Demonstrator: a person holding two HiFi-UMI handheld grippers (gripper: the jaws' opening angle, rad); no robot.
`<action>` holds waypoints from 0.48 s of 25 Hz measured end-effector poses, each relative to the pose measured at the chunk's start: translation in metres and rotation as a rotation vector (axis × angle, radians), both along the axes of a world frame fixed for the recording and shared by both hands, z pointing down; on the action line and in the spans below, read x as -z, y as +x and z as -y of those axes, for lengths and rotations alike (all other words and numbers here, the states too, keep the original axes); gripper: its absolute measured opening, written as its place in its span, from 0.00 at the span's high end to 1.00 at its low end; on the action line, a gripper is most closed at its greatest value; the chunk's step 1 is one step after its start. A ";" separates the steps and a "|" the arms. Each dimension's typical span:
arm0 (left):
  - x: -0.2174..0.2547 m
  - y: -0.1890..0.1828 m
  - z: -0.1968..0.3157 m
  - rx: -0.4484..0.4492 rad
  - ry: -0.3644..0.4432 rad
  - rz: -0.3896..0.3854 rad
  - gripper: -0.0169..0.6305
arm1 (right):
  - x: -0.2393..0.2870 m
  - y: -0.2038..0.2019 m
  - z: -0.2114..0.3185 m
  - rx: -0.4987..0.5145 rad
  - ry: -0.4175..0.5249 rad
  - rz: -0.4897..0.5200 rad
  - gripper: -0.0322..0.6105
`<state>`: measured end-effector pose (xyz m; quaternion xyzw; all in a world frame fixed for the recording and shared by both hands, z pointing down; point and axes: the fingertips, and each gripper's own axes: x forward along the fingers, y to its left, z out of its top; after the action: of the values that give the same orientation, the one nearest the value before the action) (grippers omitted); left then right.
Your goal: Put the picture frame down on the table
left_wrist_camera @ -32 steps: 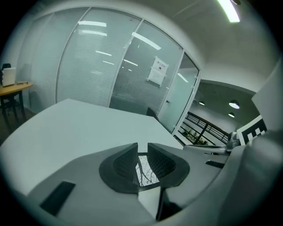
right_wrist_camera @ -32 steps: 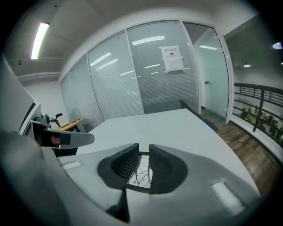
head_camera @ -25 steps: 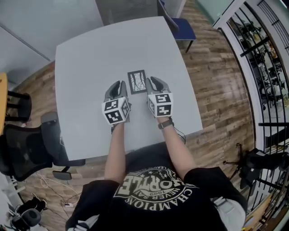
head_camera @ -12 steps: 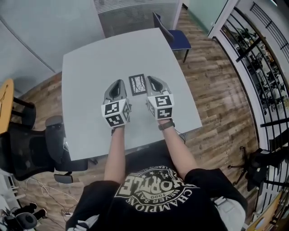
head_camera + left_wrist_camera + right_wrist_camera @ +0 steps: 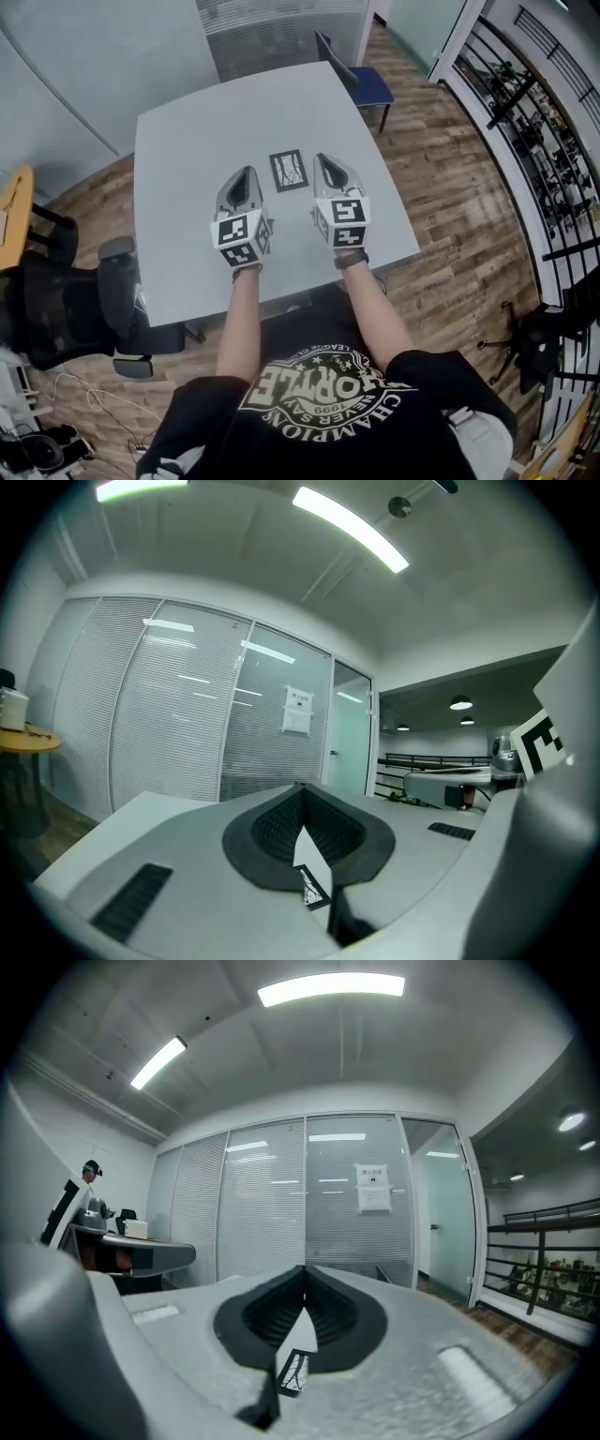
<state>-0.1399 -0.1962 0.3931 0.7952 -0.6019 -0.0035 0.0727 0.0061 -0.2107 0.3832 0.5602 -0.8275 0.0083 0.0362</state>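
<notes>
Flat on the grey table [image 5: 187,131] lies the frame [image 5: 289,171], face up, between the two grippers and slightly ahead of them, touching neither. Left gripper [image 5: 246,178] has its jaws closed, tips meeting, with nothing gripped; through the slit below the tips its own view shows the frame [image 5: 314,885] on the tabletop. Right gripper [image 5: 328,167] is likewise closed on nothing, and the frame [image 5: 293,1372] shows low in its slit. Around the table: a blue chair [image 5: 361,82] at the far corner, a black office chair [image 5: 56,309] on the left, a black railing [image 5: 525,103] on the right, wood flooring beneath.
</notes>
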 end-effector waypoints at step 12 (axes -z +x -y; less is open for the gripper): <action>-0.002 -0.012 -0.018 -0.009 -0.001 0.026 0.96 | -0.003 -0.006 -0.019 -0.026 0.006 0.002 0.95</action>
<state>-0.1517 -0.1779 0.3947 0.7979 -0.5992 0.0073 0.0653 -0.0002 -0.1922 0.3867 0.5711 -0.8202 0.0069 0.0338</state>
